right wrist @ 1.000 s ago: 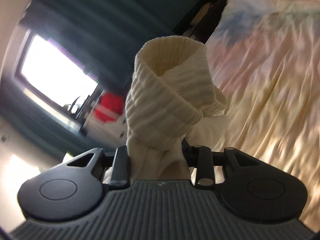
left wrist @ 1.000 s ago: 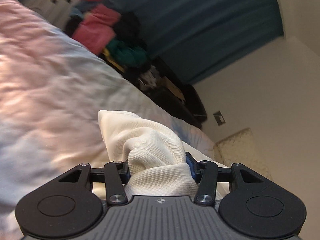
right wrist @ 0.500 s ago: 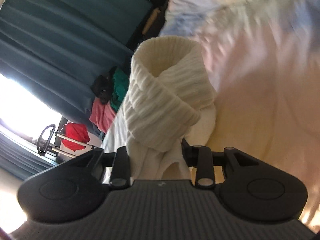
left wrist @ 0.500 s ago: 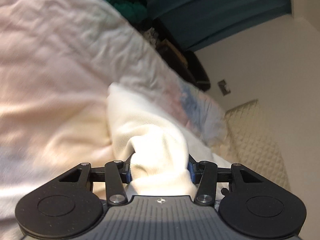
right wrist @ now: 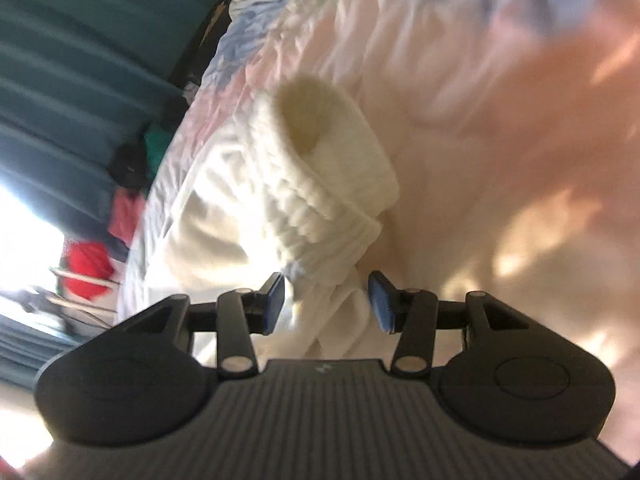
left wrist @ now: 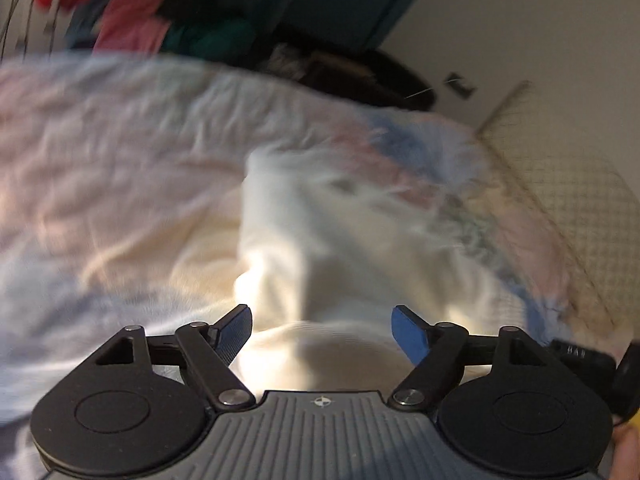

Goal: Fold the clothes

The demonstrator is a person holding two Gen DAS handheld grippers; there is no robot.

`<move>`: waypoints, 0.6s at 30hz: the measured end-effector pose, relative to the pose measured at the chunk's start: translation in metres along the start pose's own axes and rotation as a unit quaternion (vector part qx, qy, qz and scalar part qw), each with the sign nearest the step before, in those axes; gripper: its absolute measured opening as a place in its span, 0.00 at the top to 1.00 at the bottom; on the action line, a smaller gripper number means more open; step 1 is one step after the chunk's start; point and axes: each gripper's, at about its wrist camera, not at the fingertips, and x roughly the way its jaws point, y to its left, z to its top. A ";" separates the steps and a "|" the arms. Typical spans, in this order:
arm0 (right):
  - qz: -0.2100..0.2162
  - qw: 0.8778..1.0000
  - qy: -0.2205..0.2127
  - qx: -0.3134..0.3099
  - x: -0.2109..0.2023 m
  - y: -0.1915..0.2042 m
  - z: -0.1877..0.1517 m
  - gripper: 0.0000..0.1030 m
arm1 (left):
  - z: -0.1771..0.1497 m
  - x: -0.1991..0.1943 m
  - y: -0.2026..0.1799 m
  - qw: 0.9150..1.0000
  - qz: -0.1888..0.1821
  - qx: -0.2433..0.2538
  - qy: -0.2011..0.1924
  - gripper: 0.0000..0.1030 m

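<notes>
blur: cream sweater and bedspread smearing | cut off: hand leaving frame at 4 o'clock

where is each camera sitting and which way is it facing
Left wrist: sits on the left gripper, looking forward and down over the cream sweater on the pastel bedspread towards the teal curtain; its opening jaws stand clear of the cloth.
Right wrist: sits on the right gripper, facing the sweater's ribbed cuff; its jaws are opening, cloth between them.
Shared: the sweater, bedspread, curtain and the pile of clothes.
</notes>
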 end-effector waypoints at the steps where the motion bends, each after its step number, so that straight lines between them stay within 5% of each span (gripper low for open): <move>1: -0.004 1.000 -0.006 -0.014 -0.015 0.007 0.000 0.52 | 0.003 -0.015 -0.010 1.000 0.003 0.012 -0.008 0.19; 7: 0.001 0.993 -0.045 -0.109 -0.103 0.056 -0.008 0.52 | 0.004 -0.114 -0.072 0.994 0.031 0.090 -0.054 0.07; 12: -0.006 0.972 -0.079 -0.219 -0.164 0.095 -0.031 0.50 | -0.021 -0.197 -0.109 0.985 0.038 0.135 -0.096 0.00; 18: -0.007 0.942 -0.114 -0.316 -0.229 0.120 -0.088 0.18 | -0.066 -0.277 -0.135 0.972 0.065 0.180 -0.138 0.00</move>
